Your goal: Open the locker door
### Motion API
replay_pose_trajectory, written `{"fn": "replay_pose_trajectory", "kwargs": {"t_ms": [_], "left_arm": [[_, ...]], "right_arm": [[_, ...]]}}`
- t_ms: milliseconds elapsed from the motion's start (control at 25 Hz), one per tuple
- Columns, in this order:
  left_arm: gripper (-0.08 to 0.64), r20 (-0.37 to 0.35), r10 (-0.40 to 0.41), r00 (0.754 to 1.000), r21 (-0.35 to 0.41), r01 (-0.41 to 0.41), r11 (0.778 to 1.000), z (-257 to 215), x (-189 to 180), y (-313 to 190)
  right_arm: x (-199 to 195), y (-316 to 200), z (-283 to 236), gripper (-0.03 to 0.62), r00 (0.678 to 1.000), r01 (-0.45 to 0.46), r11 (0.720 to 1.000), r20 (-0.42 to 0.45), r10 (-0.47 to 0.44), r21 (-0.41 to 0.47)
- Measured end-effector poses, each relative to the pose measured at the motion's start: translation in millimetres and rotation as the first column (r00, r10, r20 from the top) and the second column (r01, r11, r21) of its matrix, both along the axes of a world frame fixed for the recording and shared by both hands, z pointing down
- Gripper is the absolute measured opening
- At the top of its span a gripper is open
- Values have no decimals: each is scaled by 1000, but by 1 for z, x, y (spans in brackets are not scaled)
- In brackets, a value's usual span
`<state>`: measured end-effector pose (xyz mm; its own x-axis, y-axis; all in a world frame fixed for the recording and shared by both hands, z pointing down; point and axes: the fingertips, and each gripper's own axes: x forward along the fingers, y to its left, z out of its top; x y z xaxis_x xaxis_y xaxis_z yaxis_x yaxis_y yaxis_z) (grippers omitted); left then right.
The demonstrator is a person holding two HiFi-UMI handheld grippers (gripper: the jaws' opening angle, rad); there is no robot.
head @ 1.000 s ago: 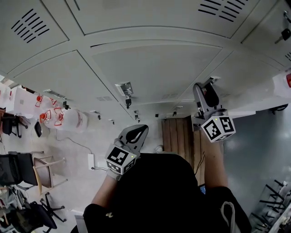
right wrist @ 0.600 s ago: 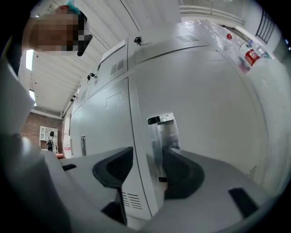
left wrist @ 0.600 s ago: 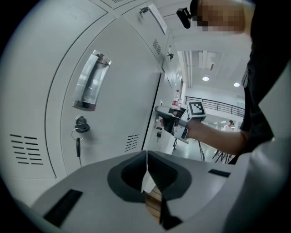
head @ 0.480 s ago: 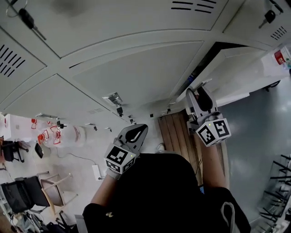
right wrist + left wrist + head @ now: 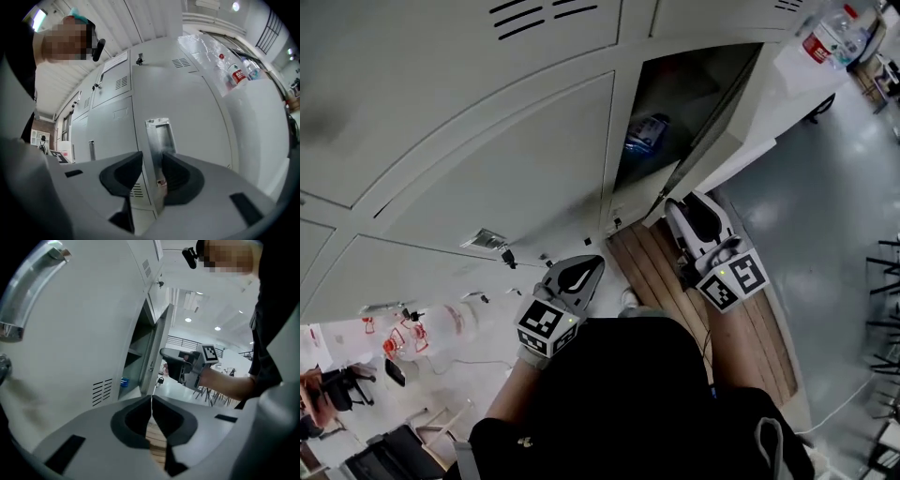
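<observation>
The right gripper point(image 5: 152, 161) is held level at the free edge of the locker door point(image 5: 192, 112). Its jaws have just been closing and are now partly closed, with the door's thin edge clamped between the pads, close to the lower end of the recessed metal handle point(image 5: 159, 133). The left gripper point(image 5: 579, 272) is kept well apart from the lockers, in front of the person's body. Its jaws are pressed together and nothing is held between them.

The door is seen swung out from its frame, pale grey like the closed doors beside it. In the head view the compartment point(image 5: 684, 89) is laid open, dark inside, and a blue thing point(image 5: 645, 133) can be made out in it. What that thing is cannot be told
</observation>
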<state>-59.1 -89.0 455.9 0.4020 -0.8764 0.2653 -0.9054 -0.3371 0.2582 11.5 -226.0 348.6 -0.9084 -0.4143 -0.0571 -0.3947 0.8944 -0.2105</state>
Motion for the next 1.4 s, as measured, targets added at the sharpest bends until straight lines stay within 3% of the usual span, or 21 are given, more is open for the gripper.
{"fn": "replay_pose_trajectory", "kwargs": {"t_ms": [360, 640, 960, 1240, 1400], "left_arm": [[25, 0, 186, 983, -3, -186, 983, 10, 31, -29], [25, 3, 292, 956, -3, -292, 956, 9, 55, -44], [25, 10, 386, 922, -4, -386, 922, 4, 81, -54], [25, 14, 427, 904, -14, -427, 904, 10, 92, -56], [25, 20, 442, 897, -18, -442, 897, 11, 94, -57]], "right_arm": [[50, 4, 11, 146, 991, -135, 991, 8, 135, 12], [92, 5, 11, 103, 967, -256, 966, 18, 256, 28], [142, -4, 6, 84, 913, -409, 912, 15, 409, 20], [187, -19, 24, 54, 830, -557, 829, -6, 558, -48], [190, -10, 35, 52, 822, -569, 818, -24, 569, -79]]}}
